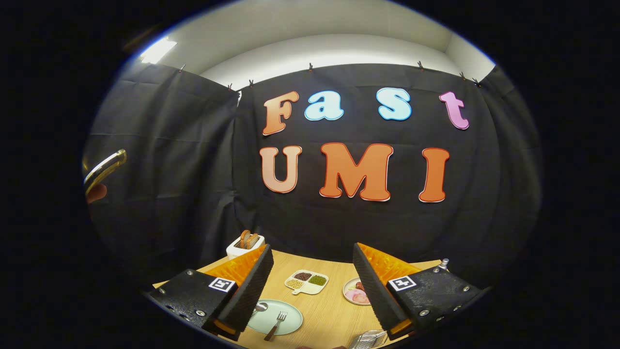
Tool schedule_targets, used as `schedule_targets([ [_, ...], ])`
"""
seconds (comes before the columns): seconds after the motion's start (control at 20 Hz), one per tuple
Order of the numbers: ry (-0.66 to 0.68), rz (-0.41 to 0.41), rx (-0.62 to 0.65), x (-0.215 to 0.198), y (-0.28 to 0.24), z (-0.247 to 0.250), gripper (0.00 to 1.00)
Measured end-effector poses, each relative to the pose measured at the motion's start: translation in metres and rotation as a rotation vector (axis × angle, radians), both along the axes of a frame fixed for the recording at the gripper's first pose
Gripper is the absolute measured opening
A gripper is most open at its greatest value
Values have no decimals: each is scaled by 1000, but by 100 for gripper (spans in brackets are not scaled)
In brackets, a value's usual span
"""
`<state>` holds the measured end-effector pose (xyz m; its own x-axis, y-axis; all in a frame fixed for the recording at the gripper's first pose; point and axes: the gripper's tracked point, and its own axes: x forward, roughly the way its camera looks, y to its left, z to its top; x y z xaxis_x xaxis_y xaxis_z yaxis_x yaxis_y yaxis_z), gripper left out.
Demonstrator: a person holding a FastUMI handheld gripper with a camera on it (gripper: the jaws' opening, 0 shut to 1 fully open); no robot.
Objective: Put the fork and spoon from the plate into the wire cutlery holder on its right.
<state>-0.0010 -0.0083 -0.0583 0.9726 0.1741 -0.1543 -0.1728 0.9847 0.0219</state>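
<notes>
A pale green plate (290, 320) lies on the wooden table, low between my fingers and closer to the left one. On it rests a fork (276, 324) with a dark handle, tines pointing away. A spoon (259, 307) lies beside it, partly hidden behind the left finger. The wire cutlery holder (368, 339) peeks out just under the right finger, to the right of the plate. My gripper (313, 271) hangs high above the table, open wide, with nothing between its fingers.
Beyond the plate sits a white divided dish (306, 282) with beans and grains. A small plate of pink food (356, 292) lies beside the right finger. A white toaster (244, 245) with bread stands at the table's far left corner. Black cloth walls the booth behind.
</notes>
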Motion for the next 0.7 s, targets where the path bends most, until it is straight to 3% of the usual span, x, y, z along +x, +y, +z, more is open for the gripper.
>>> schedule_targets([
  [0.4, -19, -39, -74, 7, 53, -4, 99],
  [0.7, 179, -1, -82, 8, 97, -69, 99],
])
